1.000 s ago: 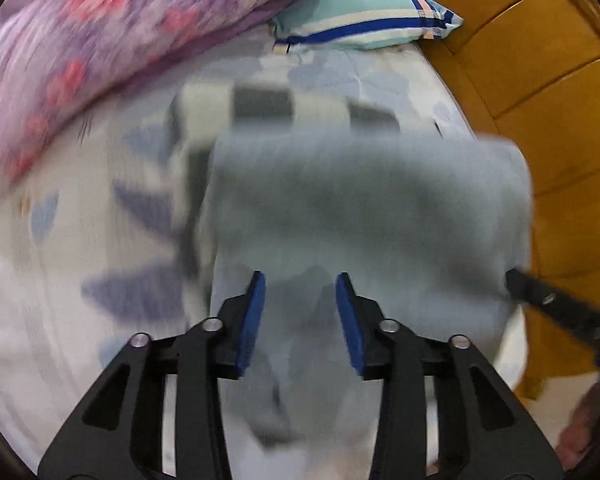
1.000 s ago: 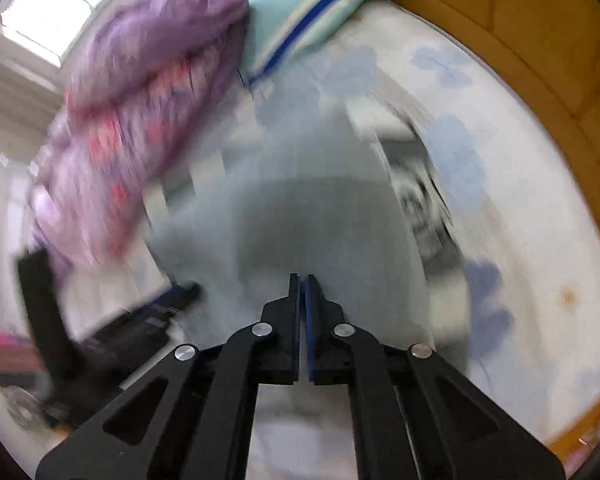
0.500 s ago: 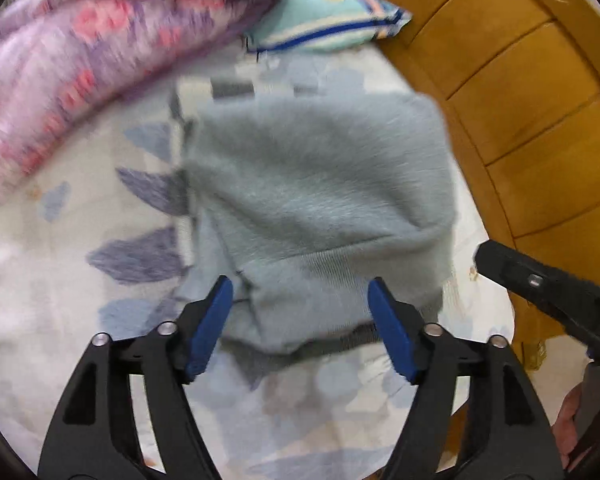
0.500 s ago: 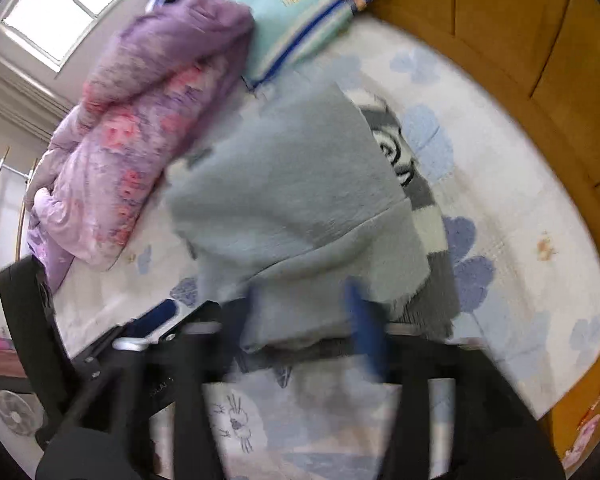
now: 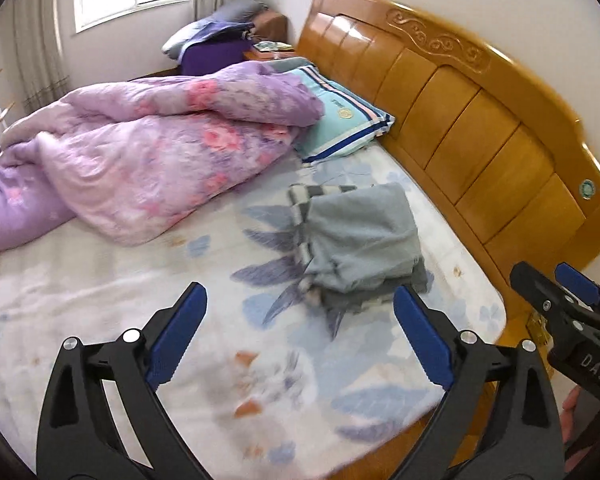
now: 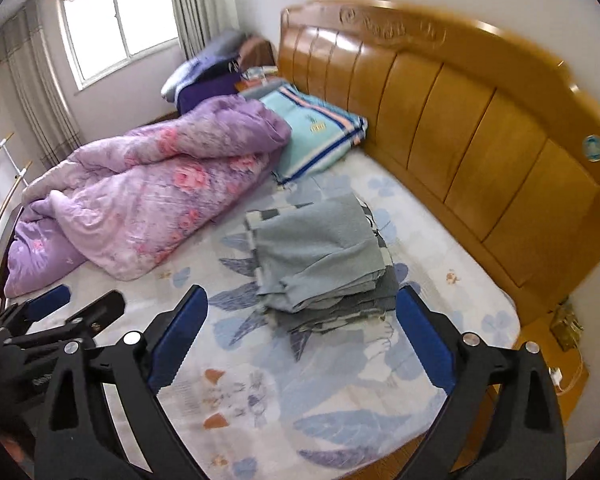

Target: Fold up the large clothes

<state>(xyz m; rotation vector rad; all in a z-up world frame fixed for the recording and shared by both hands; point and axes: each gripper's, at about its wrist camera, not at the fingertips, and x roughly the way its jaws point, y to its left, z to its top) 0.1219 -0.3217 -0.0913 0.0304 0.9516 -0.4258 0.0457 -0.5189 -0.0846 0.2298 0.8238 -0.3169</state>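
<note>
A grey-blue garment lies folded on top of a small stack of folded clothes on the bed; it also shows in the right wrist view. A checked grey-and-white piece shows under it. My left gripper is wide open and empty, held back above the near part of the sheet. My right gripper is wide open and empty, also drawn back from the stack. The right gripper shows at the right edge of the left wrist view.
The stack lies on a floral sheet near a wooden headboard. A purple floral duvet is bunched at the left. A teal striped pillow lies by the headboard. A bedside table stands at the right.
Both grippers let go of the grey-blue garment, opened wide and pulled back and up from it. The garment now lies folded on the stack.
</note>
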